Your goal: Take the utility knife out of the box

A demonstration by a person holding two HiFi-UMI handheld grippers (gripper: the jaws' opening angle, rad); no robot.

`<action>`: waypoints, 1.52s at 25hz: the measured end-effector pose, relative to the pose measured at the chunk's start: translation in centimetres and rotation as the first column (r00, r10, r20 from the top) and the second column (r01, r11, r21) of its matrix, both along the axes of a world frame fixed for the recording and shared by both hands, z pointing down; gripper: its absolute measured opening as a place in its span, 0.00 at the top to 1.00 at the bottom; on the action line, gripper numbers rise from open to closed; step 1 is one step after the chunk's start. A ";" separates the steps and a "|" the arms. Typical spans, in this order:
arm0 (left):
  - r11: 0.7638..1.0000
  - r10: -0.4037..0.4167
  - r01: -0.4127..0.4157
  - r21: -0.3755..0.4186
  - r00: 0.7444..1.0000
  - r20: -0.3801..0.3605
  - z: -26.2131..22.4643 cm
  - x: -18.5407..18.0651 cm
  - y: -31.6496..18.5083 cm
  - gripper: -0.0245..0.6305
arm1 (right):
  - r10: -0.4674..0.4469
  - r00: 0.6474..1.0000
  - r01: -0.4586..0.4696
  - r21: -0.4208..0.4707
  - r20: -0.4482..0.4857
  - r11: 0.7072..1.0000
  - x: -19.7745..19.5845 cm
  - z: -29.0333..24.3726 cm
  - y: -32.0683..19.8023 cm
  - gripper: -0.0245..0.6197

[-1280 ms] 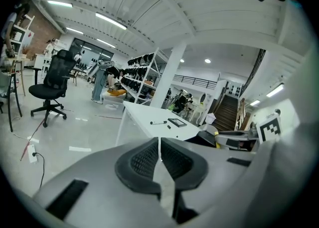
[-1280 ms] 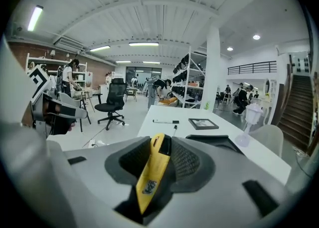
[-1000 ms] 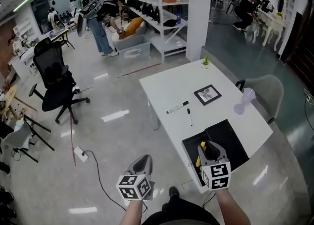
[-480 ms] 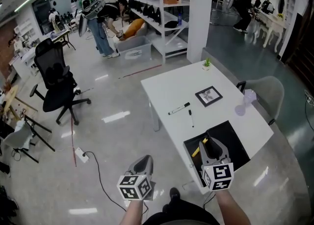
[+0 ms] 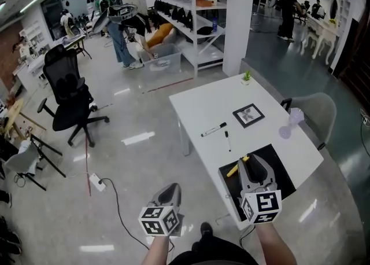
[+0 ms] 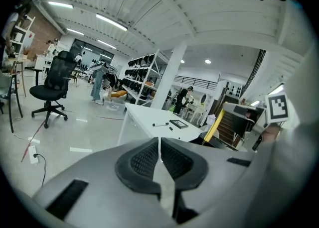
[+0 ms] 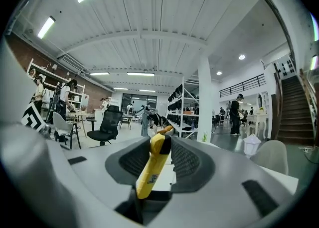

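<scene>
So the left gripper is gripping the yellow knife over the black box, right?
Not the left: the right gripper grips the yellow knife over the black box, as the right gripper view shows. The left gripper is shut on nothing.

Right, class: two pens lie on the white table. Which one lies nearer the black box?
The short thin pen, just beyond the far edge of the black box. The longer white marker with the black cap lies farther off.
</scene>
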State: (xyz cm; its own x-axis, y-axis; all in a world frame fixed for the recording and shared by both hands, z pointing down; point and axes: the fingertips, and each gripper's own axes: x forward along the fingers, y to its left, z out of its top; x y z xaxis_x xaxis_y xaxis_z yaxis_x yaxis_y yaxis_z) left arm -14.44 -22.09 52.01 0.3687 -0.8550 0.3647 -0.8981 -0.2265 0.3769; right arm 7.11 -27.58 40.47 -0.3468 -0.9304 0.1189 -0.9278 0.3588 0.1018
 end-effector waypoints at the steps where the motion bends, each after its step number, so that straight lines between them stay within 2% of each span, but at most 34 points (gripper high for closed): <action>1: 1.000 -0.001 0.001 0.000 1.000 0.001 0.0 0.0 0.0 0.93 | 0.002 1.000 -0.002 0.008 0.008 1.000 0.1 -0.5 0.0 0.76; 16: 1.000 0.012 -0.012 0.009 1.000 0.009 -0.4 1.2 0.3 0.93 | 0.032 0.995 -0.044 0.130 0.095 0.991 2.2 -6.5 0.9 0.76; 38: 1.000 0.022 -0.022 0.005 1.000 0.018 -0.1 3.0 0.4 0.93 | 0.031 0.992 -0.049 0.146 0.124 0.988 4.1 -6.8 1.4 0.76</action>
State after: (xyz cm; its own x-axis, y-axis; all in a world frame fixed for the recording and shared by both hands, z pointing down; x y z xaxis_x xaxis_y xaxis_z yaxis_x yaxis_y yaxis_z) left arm -11.47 -21.73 51.88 0.3806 -0.8490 0.3665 -0.8995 -0.2480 0.3596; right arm 11.21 -26.15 33.70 -0.3123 -0.9480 -0.0621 -0.9499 0.3105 0.0371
